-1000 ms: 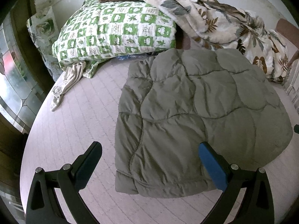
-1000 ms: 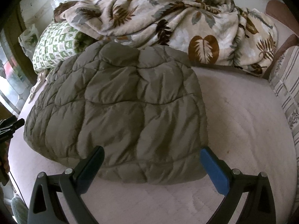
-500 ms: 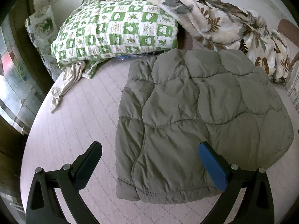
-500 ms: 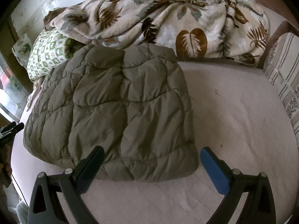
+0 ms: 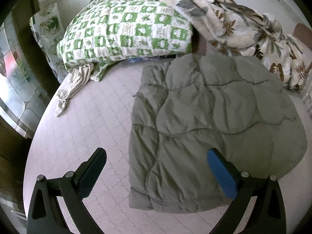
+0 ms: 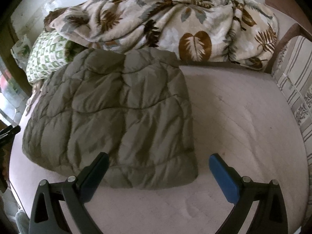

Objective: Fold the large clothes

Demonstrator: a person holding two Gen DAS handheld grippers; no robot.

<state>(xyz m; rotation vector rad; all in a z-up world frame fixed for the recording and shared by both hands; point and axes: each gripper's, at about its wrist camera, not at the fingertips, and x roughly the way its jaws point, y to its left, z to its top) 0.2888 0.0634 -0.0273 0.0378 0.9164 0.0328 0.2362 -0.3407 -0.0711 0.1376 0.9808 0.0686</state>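
Both grippers, left [image 5: 157, 163] and right [image 6: 158, 164], hovering with jaws wide, empty, over the folded quilt [image 5: 210, 128]. Probably best to pinch both near corners together, lift evenly, keep edges aligned on the bed [image 6: 243, 117].

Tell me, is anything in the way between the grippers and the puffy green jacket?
Nothing visible. Both the left gripper and right gripper hang open right over the jacket's near edge.

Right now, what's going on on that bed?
A person holds a tool in each hand over a bed. Both the left tool and right tool are open and empty. An olive quilted jacket lies folded flat on the mattress, touched by neither. A green pillow and a leaf-print blanket are piled behind it.
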